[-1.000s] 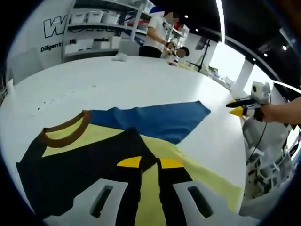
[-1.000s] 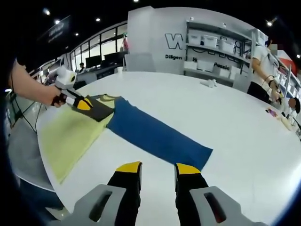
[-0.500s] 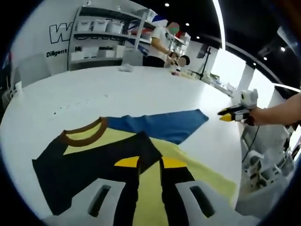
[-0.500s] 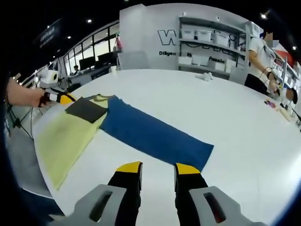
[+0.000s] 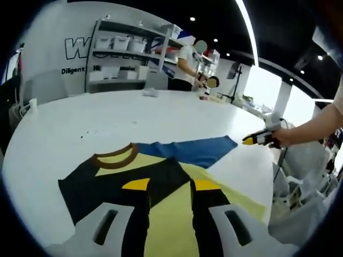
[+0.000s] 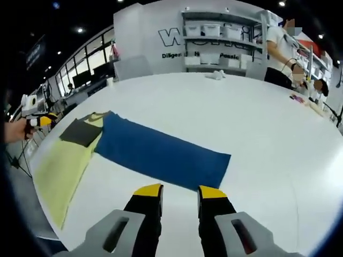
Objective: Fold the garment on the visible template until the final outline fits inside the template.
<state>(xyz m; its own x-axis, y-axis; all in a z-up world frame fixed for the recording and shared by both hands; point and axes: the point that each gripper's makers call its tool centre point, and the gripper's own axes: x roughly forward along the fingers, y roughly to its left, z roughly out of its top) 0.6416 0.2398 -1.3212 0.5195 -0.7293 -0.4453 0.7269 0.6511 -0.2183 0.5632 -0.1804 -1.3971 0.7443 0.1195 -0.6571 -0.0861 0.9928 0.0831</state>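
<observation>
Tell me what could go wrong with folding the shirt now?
Both grippers, the left gripper and the right gripper, are open and off the cloth, so the folded black sleeve could slip back open. The yellow part lies close to the table edge and might slide off. The blue part sticks far out sideways, so the outline probably won't fit yet.
</observation>
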